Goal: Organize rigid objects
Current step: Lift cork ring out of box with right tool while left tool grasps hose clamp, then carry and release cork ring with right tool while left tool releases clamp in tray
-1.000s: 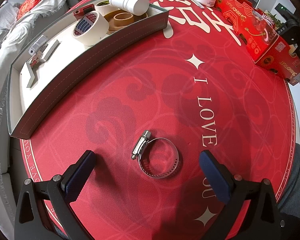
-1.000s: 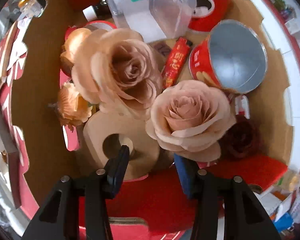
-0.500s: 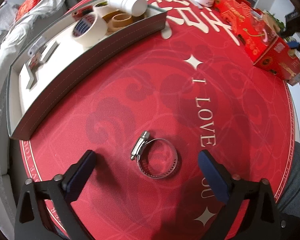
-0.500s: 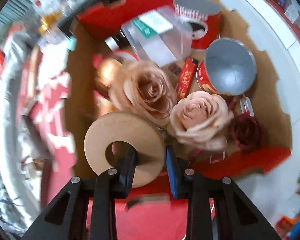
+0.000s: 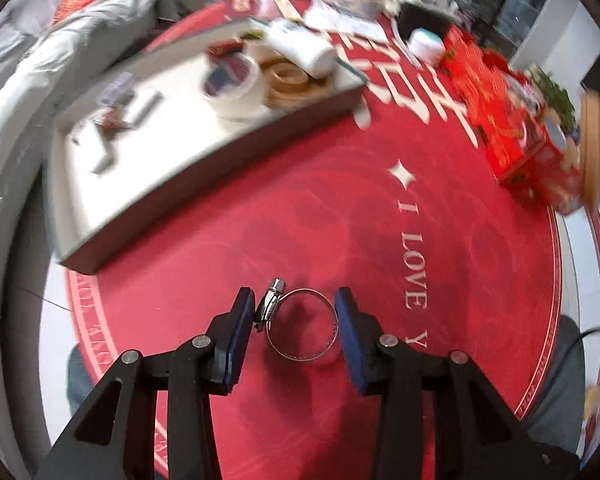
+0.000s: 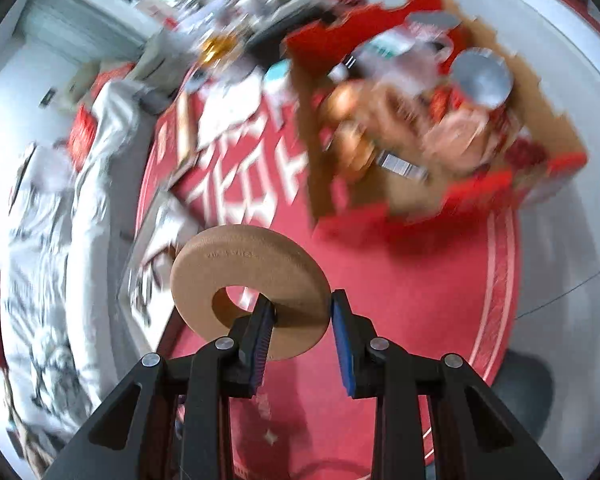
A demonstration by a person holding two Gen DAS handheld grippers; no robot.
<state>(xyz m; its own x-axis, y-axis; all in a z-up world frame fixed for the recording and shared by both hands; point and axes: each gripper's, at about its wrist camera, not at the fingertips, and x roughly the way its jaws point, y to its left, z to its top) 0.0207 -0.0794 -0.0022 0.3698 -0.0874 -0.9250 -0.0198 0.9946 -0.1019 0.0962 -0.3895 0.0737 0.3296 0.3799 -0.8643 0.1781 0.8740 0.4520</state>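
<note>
A metal hose clamp (image 5: 298, 322) sits between the blue pads of my left gripper (image 5: 296, 312), which is shut on it just above the red round table mat (image 5: 260, 220). My right gripper (image 6: 300, 312) is shut on a tan wooden ring (image 6: 252, 264), one finger through its hole, and holds it in the air above the mat. The ring also shows edge-on at the far right of the left wrist view (image 5: 592, 152).
A grey tray (image 5: 180, 168) at the back left holds a tape roll (image 5: 234, 80), wooden rings (image 5: 290, 80), a white bottle (image 5: 302, 48) and small metal parts. A red cardboard box (image 6: 440, 120) with fabric roses and tins stands at the right.
My left gripper closed from wide open onto the hose clamp. My right gripper lifted the wooden ring out of the red box and swung away over the table.
</note>
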